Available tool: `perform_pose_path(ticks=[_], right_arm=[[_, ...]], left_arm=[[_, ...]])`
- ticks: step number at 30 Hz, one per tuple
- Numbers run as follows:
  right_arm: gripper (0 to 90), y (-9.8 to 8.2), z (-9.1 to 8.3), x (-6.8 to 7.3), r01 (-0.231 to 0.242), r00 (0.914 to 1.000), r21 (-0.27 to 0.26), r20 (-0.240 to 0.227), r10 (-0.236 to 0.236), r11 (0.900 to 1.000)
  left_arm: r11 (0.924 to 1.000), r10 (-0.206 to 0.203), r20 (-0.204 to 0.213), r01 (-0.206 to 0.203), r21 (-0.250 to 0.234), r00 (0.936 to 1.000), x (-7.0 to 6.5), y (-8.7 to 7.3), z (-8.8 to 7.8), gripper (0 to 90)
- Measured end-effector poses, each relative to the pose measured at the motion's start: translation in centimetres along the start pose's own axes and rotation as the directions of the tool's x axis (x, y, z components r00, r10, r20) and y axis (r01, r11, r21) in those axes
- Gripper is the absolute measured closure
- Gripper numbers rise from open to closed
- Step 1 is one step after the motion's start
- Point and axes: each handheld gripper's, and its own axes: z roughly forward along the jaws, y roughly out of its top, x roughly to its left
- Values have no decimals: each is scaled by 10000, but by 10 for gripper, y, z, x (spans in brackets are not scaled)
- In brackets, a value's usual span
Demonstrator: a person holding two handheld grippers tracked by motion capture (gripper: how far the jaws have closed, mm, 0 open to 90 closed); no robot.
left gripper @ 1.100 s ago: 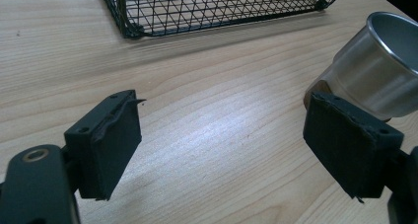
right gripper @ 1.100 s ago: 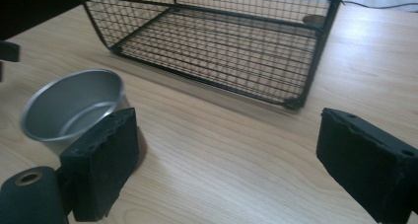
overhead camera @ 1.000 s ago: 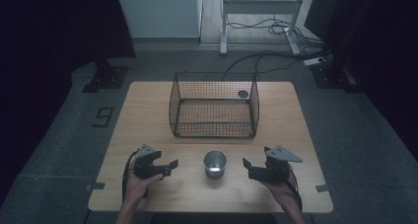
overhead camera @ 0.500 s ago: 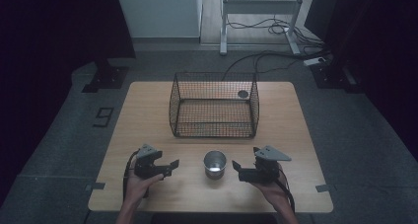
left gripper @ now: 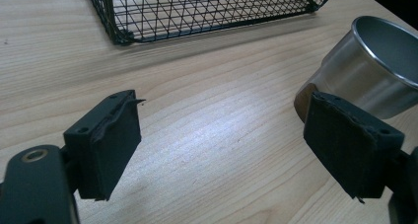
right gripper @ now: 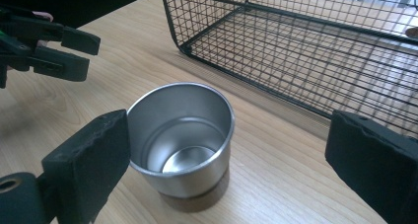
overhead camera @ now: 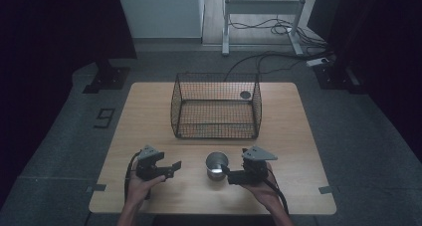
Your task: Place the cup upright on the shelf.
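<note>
Steel cup (overhead camera: 217, 165) upright on the table (overhead camera: 298, 136), before the wire basket (overhead camera: 217, 106); our right gripper (right gripper: 226, 155) spread wide beside it, left gripper (left gripper: 222, 145) spread, idle; we centre the jaws across the cup, then close squarely.

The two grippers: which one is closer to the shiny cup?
The right gripper. Its open jaws nearly reach the metal cup, while the left gripper sits farther off across bare table.
</note>
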Motion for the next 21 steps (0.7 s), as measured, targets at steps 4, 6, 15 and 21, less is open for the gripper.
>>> perform_pose_path(ticks=[4,6,15,21], right_arm=[[27,2,9,2,-16,9999,52,-155,17,10000],[22,4,13,3,-58,9997,50,-238,59,10000],[3,7,29,12,-12,9991,135,-432,18,9999],[0,6,33,14,40,9987,166,-518,-32,9999]], left_arm=[[10000,32,6,-32,26,10000,0,0,0,146],[10000,41,20,-41,36,10000,-1,0,0,146],[10000,77,9,-77,41,10000,-1,0,0,146],[10000,52,-28,-52,2,10000,0,-1,-1,146]])
